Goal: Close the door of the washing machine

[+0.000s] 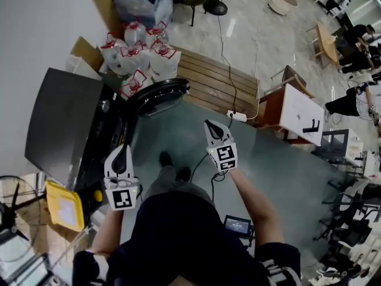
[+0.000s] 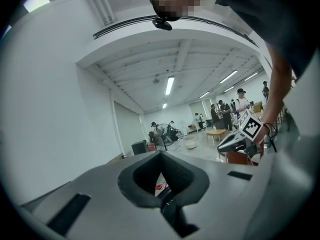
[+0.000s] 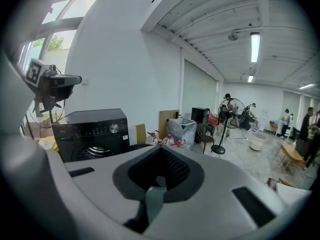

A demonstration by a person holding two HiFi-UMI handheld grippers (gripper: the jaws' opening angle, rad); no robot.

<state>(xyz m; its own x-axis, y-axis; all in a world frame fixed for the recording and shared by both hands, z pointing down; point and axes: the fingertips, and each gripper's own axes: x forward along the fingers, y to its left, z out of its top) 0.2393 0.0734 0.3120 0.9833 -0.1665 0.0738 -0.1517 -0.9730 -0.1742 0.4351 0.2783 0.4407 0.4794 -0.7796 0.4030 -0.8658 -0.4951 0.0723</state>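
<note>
The dark grey washing machine [image 1: 62,124] stands at the left of the head view, and its round door [image 1: 156,96] is swung open towards the floor space. My left gripper [image 1: 122,149] is shut and empty and points at the machine's front, apart from it. My right gripper [image 1: 214,128] is also shut and empty, and hovers over the floor to the right of the door without touching it. In the right gripper view the machine [image 3: 95,126] shows its open drum [image 3: 97,153], with the left gripper [image 3: 62,80] above it. In the left gripper view, the right gripper [image 2: 237,141] is in sight.
Several water jugs [image 1: 140,55] and a wooden pallet [image 1: 217,82] lie beyond the door. A power strip with its cable [image 1: 237,116] crosses the floor. A white cabinet [image 1: 300,115] stands to the right. A yellow item [image 1: 64,206] and a fan [image 1: 12,201] sit beside the machine.
</note>
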